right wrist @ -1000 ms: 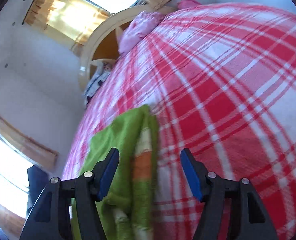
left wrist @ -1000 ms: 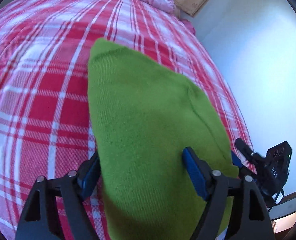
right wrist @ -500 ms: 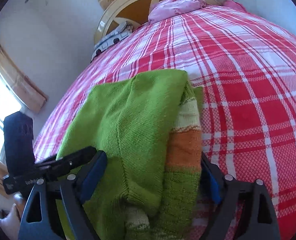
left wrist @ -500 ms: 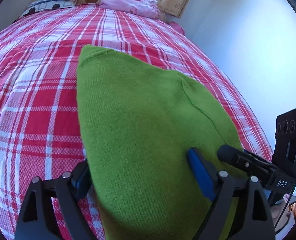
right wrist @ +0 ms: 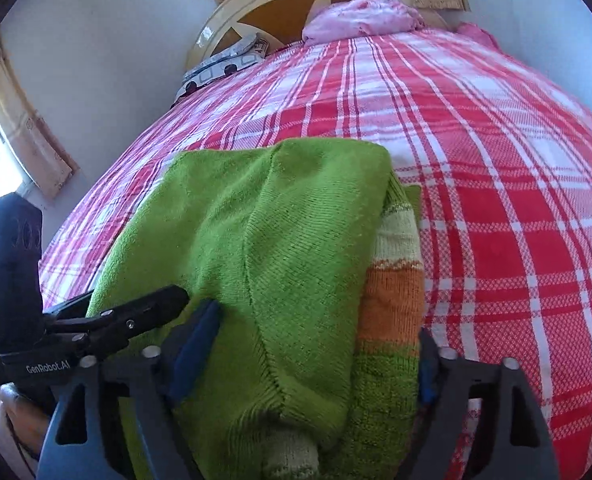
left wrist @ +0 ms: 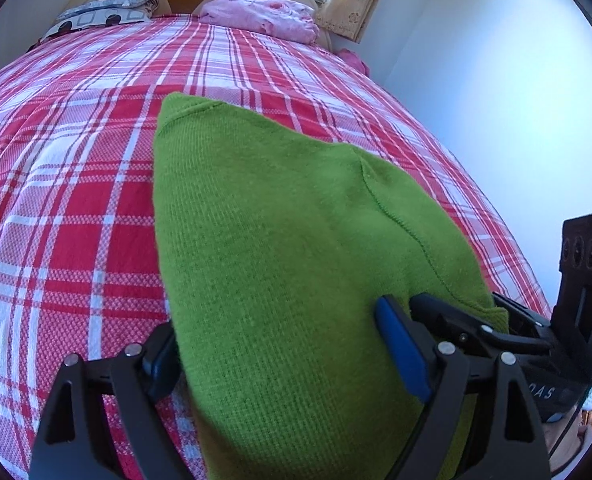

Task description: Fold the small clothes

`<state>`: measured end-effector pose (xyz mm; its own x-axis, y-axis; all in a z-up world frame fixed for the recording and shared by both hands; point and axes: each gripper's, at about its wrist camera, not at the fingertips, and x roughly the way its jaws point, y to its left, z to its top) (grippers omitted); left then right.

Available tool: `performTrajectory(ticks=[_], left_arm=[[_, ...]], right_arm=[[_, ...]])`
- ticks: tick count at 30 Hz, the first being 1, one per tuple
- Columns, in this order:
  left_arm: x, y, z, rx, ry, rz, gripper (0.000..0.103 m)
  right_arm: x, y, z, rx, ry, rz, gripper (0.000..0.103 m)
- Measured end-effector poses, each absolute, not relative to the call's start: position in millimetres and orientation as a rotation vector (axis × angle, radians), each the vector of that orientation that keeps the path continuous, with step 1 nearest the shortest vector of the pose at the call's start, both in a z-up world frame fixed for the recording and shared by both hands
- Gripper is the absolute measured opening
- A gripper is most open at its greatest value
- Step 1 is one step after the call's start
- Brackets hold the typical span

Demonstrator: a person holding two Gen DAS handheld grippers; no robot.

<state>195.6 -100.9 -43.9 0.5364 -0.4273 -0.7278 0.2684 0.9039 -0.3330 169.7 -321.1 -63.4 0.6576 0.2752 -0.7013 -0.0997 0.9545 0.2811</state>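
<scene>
Straddling the green sweater point(left wrist: 288, 264) with my left gripper point(left wrist: 288, 360), I am keeping its jaws apart, one blue pad at seven o'clock off the knit's edge, the other at four o'clock on top of it; after opening they have just eased in slightly. The sweater is lying folded on the red plaid bedspread point(left wrist: 76, 208). My right gripper point(right wrist: 307, 356) is bracketing the sweater's striped sleeve point(right wrist: 395, 288), jaws just closing; grip undeterminable.

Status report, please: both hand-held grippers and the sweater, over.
Left hand-held gripper, right hand-held gripper astride green sweater, jaws just closing; right grip unclear. Sweater folded on plaid bed. Nothing in the way.
</scene>
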Motion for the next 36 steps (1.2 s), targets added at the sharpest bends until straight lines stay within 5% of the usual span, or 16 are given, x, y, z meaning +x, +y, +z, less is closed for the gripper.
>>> performTrajectory(ticks=[2, 7, 21, 33, 36], left_arm=[[192.5, -96.7, -43.2, -0.214, 0.901, -0.407, 0.079], [188.9, -86.2, -43.6, -0.272, 0.879, -0.408, 0.065], [190.2, -83.2, -46.6, -0.328, 0.889, -0.465, 0.073], [180.7, -78.1, -34.3, -0.297, 0.869, -0.446, 0.042], [166.1, -74.7, -18.8, -0.246, 0.873, -0.457, 0.041]], right_arm=[[167.4, -313.8, -61.4, 0.203, 0.811, 0.226, 0.055], [164.5, -310.5, -59.9, 0.193, 0.790, 0.230, 0.052], [175.7, -352.5, -79.7, 0.565, 0.802, 0.350, 0.057], [150.3, -268.5, -36.6, 0.021, 0.749, 0.076, 0.036], [126.4, -249.9, -15.5, 0.017, 0.694, 0.081, 0.036]])
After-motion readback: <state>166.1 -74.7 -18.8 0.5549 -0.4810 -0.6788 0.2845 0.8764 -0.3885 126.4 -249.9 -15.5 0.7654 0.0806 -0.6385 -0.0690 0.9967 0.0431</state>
